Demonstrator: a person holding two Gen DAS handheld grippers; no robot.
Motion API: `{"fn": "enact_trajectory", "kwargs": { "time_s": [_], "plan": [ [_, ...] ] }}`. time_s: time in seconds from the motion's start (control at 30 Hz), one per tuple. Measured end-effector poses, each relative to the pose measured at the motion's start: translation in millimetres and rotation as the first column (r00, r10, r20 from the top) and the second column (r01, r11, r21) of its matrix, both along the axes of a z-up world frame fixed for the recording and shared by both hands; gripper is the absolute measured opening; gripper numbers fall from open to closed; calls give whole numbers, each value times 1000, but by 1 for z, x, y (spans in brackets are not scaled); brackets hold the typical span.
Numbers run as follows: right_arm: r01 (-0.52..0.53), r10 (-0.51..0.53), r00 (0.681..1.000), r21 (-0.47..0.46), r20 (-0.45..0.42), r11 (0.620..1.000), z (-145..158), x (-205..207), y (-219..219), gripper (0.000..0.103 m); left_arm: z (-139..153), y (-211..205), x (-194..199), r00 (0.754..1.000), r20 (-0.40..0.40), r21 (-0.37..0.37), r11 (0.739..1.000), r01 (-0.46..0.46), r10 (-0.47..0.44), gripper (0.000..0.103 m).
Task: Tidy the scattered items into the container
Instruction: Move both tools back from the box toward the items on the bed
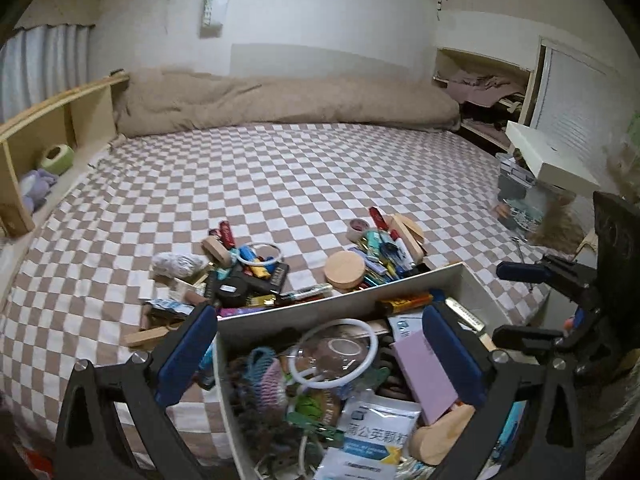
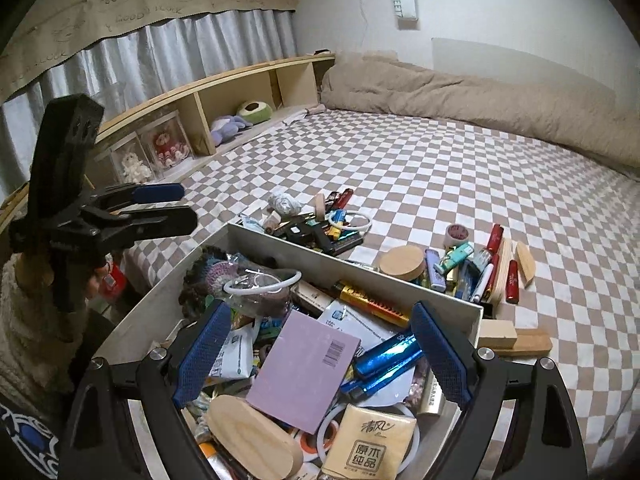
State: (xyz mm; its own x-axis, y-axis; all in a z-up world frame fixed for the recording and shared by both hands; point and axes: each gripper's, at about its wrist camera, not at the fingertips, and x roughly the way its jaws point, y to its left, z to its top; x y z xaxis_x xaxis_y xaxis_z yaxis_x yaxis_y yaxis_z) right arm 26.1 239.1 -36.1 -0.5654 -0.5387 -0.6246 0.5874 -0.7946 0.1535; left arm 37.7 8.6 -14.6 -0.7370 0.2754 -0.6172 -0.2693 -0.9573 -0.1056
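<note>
A white box [image 1: 340,300] [image 2: 304,250] on the checkered bed is full of small items: a purple pad [image 2: 306,372], white rings, sachets, a wooden block [image 2: 252,436]. My left gripper [image 1: 320,344] is open and empty above the box. My right gripper [image 2: 320,352] is open and empty above it too. Two piles lie on the bed beyond the box: a left pile [image 1: 240,276] [image 2: 320,224] with a white ring and lighters, a right pile [image 1: 380,252] [image 2: 472,264] with a round wooden lid [image 1: 345,269] [image 2: 402,263], tape roll and pens.
Wooden sticks [image 2: 516,342] lie beside the box's right corner. A beige duvet [image 1: 280,100] runs along the far wall. A wooden shelf [image 2: 208,92] with plush toys lines the left side. A white box lid [image 1: 548,156] and clutter stand at the bed's right edge.
</note>
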Motion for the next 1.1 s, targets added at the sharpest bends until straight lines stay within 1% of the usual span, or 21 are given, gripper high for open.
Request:
{"fn": "enact_trajectory", "kwargs": {
  "time_s": [0.17, 0.2, 0.23, 0.33, 0.53, 0.87, 1.1],
  "plan": [
    [35, -35, 999, -1, -16, 999, -3, 1, 0, 92, -1, -10, 6, 999, -29, 21, 999, -25, 26, 103],
    [44, -44, 999, 5, -21, 999, -3, 1, 1, 95, -2, -12, 7, 999, -35, 22, 999, -34, 34, 103],
    [57, -57, 998, 14, -30, 998, -4, 2, 1, 103, -2, -13, 7, 998, -40, 20, 999, -41, 42, 103],
    [85, -83, 995, 38, -54, 996, -8, 2, 0, 103, -4, -20, 9, 997, -53, 26, 998, -52, 53, 103],
    [96, -94, 994, 37, -60, 995, -11, 1, 2, 103, -5, -33, 11, 994, -71, 44, 996, -76, 79, 103],
    [86, -85, 994, 7, -71, 996, -3, 0, 6, 103, 1, -51, 8, 988, -93, 58, 992, -116, 121, 103],
    [123, -121, 982, 7, -144, 992, 14, -7, 17, 103, 9, -73, 3, 982, -100, 78, 985, -154, 161, 103]
  ]
}}
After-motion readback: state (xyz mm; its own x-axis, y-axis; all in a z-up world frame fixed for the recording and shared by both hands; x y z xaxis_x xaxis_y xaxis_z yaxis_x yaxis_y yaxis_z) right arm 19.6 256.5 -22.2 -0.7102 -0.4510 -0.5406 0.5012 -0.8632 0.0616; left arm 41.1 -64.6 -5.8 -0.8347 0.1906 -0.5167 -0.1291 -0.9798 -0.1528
